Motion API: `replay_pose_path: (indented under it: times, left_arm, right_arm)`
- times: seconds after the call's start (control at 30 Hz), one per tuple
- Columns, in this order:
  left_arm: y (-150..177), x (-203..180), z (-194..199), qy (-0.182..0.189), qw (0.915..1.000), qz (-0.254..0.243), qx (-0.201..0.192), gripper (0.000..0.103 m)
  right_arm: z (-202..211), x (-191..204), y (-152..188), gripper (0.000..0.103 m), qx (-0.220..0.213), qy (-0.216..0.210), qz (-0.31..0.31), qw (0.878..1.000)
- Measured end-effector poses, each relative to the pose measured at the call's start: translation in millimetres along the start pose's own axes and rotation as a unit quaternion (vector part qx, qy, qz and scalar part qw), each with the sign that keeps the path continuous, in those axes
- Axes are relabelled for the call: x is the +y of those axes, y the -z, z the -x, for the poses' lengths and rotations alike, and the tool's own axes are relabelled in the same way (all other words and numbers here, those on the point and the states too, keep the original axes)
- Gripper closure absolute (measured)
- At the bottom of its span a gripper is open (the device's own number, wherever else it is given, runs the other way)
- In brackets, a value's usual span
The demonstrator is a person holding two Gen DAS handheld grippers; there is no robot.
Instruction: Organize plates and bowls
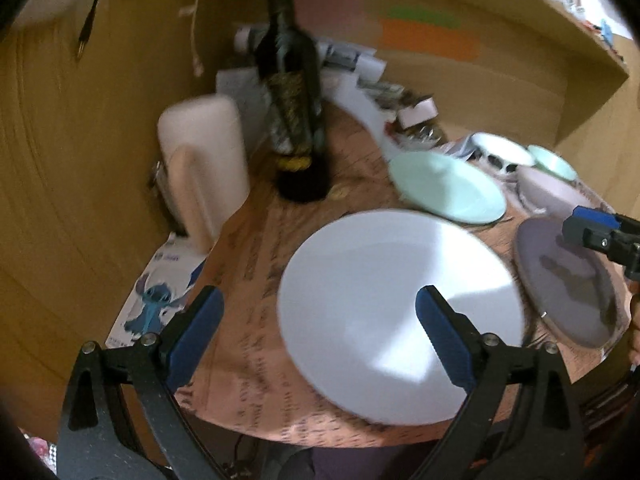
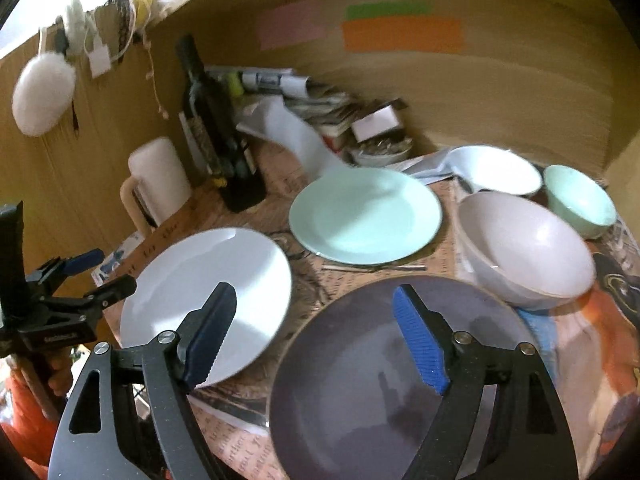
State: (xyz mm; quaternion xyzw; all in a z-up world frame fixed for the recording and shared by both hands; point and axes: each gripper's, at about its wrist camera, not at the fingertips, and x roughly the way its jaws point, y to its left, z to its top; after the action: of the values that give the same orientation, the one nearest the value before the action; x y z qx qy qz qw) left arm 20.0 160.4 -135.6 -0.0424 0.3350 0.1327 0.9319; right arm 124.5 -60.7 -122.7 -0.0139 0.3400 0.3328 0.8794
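Both grippers hang released over a cluttered surface (image 2: pixel 248 396): the left gripper (image 1: pixel 320 320) above a white plate (image 1: pixel 400 312), the right gripper (image 2: pixel 316 332) above a dark plate (image 2: pixel 360 380), with a mint plate (image 2: pixel 364 216) and three bowls (image 2: pixel 524 248) beyond.

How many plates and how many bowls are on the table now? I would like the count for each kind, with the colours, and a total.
Plates: 3 – white plate, mint plate, dark grey plate
Bowls: 3 – large white bowl, smaller white bowl, mint bowl
Total: 6
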Motion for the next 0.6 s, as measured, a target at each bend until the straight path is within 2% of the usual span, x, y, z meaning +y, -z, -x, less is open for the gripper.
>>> replay_pose_path:
  times: [0.07,0.3,0.4,0.6]
  left_arm:
    - [4.8,6.1,-4.6,-0.003,1.0,0.003,0.007,0.005]
    - [14.9,23.9,-21.3,0.021,0.9985,0.033,0.037,0.006]
    - [16.8,28.6,-24.6,0.028,0.9978,0.042,0.044,0.016]
    - [20.8,35.2,-34.3,0.049,0.9949,0.052,0.071,0.04]
  right_arm:
    - [-12.8,2.7,-0.8,0.028,0.025,-0.007,-0.006,1.0]
    - [-45.2,5.5,-3.4,0.058,0.085,-0.02,-0.017,0.996]
    - [-55.9,6.8,-4.8,0.068,0.103,-0.025,-0.019,0.994]
    - [-77.9,14.5,-7.9,0.075,0.138,-0.028,-0.005,0.99]
